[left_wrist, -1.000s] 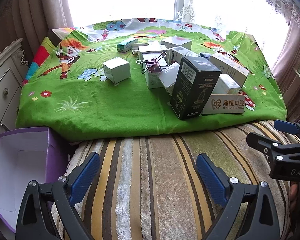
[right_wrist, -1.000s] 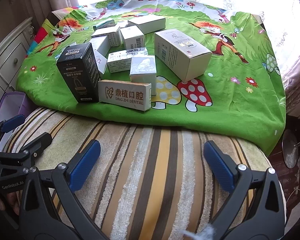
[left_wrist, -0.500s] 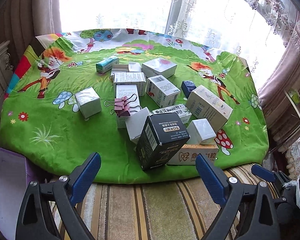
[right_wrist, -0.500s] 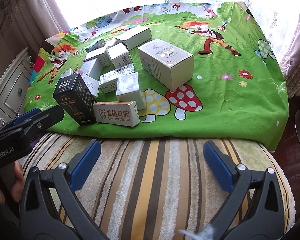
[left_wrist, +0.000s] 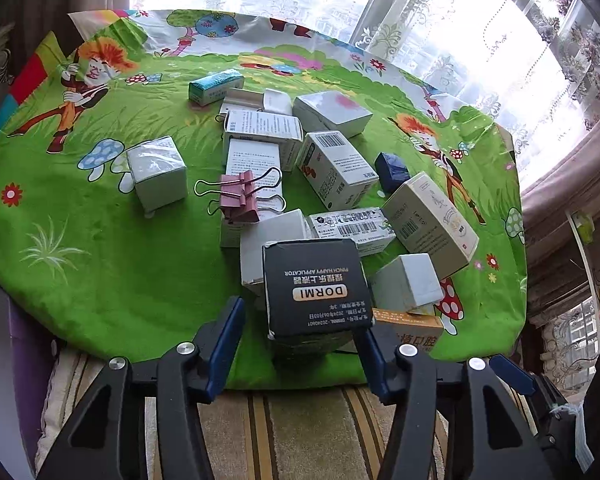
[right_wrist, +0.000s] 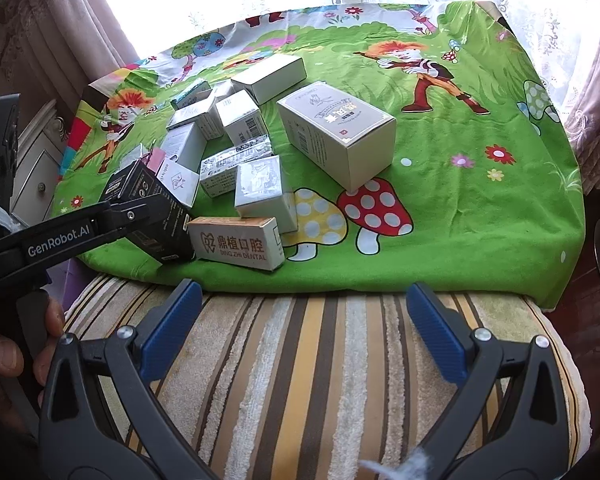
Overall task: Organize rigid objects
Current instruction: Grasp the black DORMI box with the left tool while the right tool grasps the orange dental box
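Several small cardboard boxes lie clustered on a green cartoon cloth [left_wrist: 100,264]. A black DORMI box [left_wrist: 316,286] stands at the near edge, between the fingers of my left gripper [left_wrist: 300,344], which is open around it; the left pad stands clear of the box. The right wrist view shows the box [right_wrist: 152,208] tilted, with the left gripper's finger [right_wrist: 80,232] alongside it. A pink binder clip [left_wrist: 240,196] sits on a white box. My right gripper [right_wrist: 304,332] is open and empty over the striped cushion [right_wrist: 300,380].
An orange-and-white dental box [right_wrist: 236,244] lies right of the black box. A large white box [right_wrist: 336,132] lies mid-cloth. A purple container's edge [left_wrist: 4,360] is at lower left. A drawer unit [right_wrist: 36,168] stands left; curtains and window are behind.
My left gripper moved forward and up to the cloth's near edge and now straddles the black box. The right gripper moved slightly closer to the cloth.
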Demonstrator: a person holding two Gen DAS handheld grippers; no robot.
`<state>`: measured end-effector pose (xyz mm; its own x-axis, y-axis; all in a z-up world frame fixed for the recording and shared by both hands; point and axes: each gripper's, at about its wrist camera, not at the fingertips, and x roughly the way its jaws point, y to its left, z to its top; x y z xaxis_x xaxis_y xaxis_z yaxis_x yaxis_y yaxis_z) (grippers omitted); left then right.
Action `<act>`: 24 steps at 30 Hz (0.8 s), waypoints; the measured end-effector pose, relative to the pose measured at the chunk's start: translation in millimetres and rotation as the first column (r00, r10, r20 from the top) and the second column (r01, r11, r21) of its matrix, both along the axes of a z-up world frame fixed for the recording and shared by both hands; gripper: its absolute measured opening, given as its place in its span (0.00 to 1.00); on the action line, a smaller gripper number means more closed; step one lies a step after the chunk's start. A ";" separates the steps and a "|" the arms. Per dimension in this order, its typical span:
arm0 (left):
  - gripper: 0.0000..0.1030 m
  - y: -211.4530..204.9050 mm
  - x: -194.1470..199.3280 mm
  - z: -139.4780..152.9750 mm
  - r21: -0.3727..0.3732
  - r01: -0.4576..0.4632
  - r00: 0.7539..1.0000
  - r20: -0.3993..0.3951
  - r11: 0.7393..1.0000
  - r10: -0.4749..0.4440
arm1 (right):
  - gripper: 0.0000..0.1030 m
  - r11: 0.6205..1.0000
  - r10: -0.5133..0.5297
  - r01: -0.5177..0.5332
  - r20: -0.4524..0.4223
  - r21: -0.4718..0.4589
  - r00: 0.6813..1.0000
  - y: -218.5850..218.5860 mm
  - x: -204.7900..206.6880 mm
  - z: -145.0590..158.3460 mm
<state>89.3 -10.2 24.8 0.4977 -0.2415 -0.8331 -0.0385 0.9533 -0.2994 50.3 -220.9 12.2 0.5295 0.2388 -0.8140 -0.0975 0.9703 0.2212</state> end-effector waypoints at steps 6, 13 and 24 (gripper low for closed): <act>0.44 26.3 -14.3 -8.7 -0.115 -0.031 0.999 -0.031 0.993 0.028 | 1.00 0.998 0.038 -0.037 0.010 -0.044 0.999 18.3 7.5 3.8; 0.39 42.3 -26.4 -9.6 -0.192 -0.018 1.000 -0.006 0.981 0.017 | 1.00 0.992 0.061 -0.063 -0.016 -0.110 0.998 45.4 18.5 4.1; 0.39 76.9 -44.1 -11.4 -0.282 -0.030 0.999 0.026 0.959 0.039 | 1.00 0.974 0.008 -0.028 -0.090 -0.224 0.996 82.2 43.6 -8.2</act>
<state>45.2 66.6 13.4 0.5340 -0.4464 -0.7180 -0.0566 0.8285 -0.5571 93.9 -138.6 4.0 0.4511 0.0528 -0.8909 -0.1053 0.9944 0.0056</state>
